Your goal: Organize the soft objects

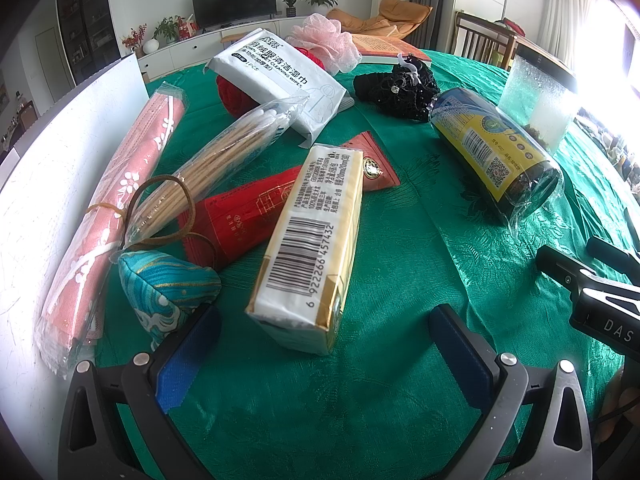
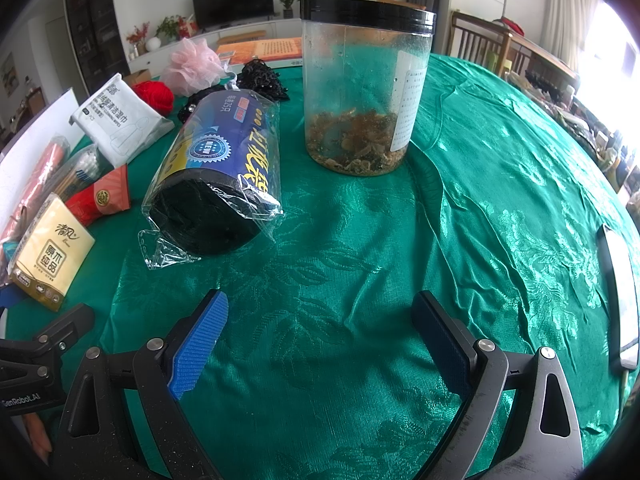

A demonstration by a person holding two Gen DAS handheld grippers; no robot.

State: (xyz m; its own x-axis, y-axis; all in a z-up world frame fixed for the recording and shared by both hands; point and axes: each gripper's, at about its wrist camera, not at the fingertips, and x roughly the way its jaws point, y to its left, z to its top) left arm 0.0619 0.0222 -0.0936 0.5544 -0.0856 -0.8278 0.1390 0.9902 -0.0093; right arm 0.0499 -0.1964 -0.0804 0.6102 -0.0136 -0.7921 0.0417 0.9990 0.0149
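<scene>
Surface: we work over a green patterned tablecloth [image 2: 360, 240], wrinkled on its right half, with a white board [image 1: 60, 152] along the left edge.
Room: beyond the table we see a dark television [image 1: 234, 2], potted plants and an orange lounge chair [image 1: 384, 16].
Left gripper [image 1: 324, 356]: we hold it low over the cloth, jaws spread wide and grasping nothing; the tissue pack [image 1: 312, 236] lies just ahead between its fingers, not touched.
Right gripper [image 2: 320, 344]: jaws likewise apart and empty, over bare cloth, with the roll of black bags [image 2: 216, 168] ahead to the left.
Soft objects: a teal pouch [image 1: 164, 292] sits beside the left finger; a pink mesh puff [image 1: 324, 40], red yarn [image 1: 236, 94] and a black lace piece [image 1: 400, 84] lie at the far side.
Other packs: a wipes pack [image 1: 280, 80], cotton swabs [image 1: 224, 160], a pink mask sleeve [image 1: 116, 200].
Container: a clear jar [image 2: 364, 92] with a black lid stands upright, holding brownish dried bits at the bottom.
</scene>
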